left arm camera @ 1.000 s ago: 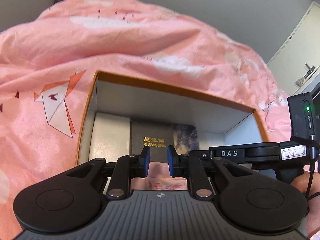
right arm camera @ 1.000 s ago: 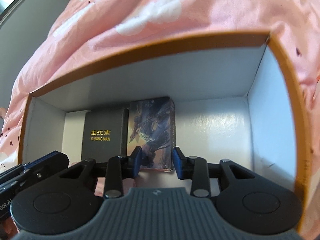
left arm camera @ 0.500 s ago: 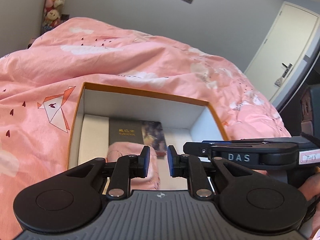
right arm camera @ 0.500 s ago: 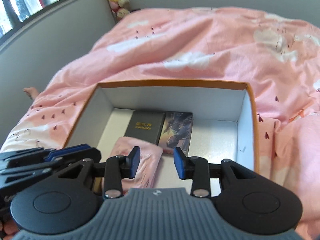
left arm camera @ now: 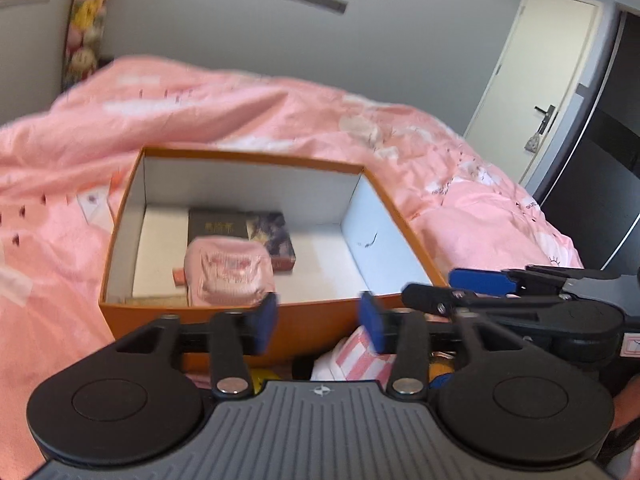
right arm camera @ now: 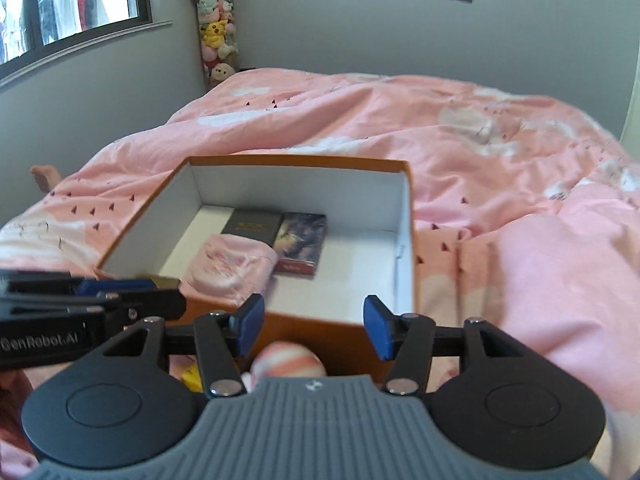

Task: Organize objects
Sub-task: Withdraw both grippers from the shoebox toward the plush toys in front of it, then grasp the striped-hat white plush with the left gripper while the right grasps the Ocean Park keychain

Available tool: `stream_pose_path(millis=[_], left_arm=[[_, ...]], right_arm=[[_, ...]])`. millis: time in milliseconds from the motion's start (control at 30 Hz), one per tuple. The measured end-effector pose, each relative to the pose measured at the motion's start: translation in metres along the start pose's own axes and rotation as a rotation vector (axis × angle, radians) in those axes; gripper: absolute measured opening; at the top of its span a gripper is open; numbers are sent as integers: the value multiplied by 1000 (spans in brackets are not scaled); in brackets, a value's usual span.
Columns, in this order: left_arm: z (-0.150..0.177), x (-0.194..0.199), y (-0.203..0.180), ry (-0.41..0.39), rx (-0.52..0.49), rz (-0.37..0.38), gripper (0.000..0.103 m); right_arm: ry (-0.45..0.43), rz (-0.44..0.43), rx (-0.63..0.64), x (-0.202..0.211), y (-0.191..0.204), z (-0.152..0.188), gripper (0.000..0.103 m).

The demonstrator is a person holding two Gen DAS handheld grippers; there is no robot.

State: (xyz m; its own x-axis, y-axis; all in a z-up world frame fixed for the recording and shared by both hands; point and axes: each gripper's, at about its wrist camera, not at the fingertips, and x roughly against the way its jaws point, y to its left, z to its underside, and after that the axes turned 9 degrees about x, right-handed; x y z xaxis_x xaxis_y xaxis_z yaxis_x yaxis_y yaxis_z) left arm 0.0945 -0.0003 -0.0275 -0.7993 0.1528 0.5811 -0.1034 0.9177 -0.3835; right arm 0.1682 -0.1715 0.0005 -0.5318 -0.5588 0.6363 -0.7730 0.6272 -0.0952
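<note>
1. Left gripper: you held it level, just short of the box's near wall and above it, fingers pointing along the bed. Its blue pads stood wide apart, released, with nothing between them.
2. Right gripper: you held it beside the left one, likewise back of the near wall, jaws spread and empty. In the left view it showed side-on at the right edge, a blue pad at its tip.
3. Box: orange outside, white inside, lid off, resting on the pink duvet.
4. Pink pack: soft, with reddish print too blurred to read; it lay in the box at the near wall, left of centre.
5. Dark box: flat, with gold lettering that you could not read at this blur; it lay behind the pink pack, touching it.
6. Card box: printed with a dark illustration and a red band on its near end; it lay just beside the dark box, on its right.
7. Striped bundle: pink and white, outside the box, below both grippers against the near wall.
8. Yellow item: partly hidden by the right gripper's linkage; kind not discernible.
9. Writing: "GenRobot.AI" read on the left gripper's side in the right view. A small white label on the right gripper was illegible.
10. Room: plush toys stacked in the corner, window to their left, door to the right.
</note>
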Motion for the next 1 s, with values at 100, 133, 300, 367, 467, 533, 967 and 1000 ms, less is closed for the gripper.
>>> stream_pose_path(millis=[100, 133, 300, 367, 467, 533, 967, 1000], left_arm=[[7, 1, -7, 2, -32, -11, 63], [9, 1, -7, 9, -25, 1, 63], [18, -5, -3, 61, -22, 30, 61], [22, -9, -2, 83, -31, 35, 58], [27, -16, -2, 127, -29, 50, 57], [30, -20, -4, 152, -42, 51, 57], [39, -33, -17, 202, -116, 75, 57], [38, -34, -19, 200, -121, 80, 58]], right_arm=[[-27, 25, 20, 12, -1, 14, 62], [-24, 37, 26, 14, -2, 17, 62], [46, 65, 17, 18, -9, 30, 62], [66, 46, -15, 19, -14, 37, 63], [100, 32, -59, 17, -19, 47, 62], [118, 29, -72, 15, -20, 52, 59], [242, -53, -168, -4, -32, 69, 43], [255, -75, -193, -6, -34, 72, 43]])
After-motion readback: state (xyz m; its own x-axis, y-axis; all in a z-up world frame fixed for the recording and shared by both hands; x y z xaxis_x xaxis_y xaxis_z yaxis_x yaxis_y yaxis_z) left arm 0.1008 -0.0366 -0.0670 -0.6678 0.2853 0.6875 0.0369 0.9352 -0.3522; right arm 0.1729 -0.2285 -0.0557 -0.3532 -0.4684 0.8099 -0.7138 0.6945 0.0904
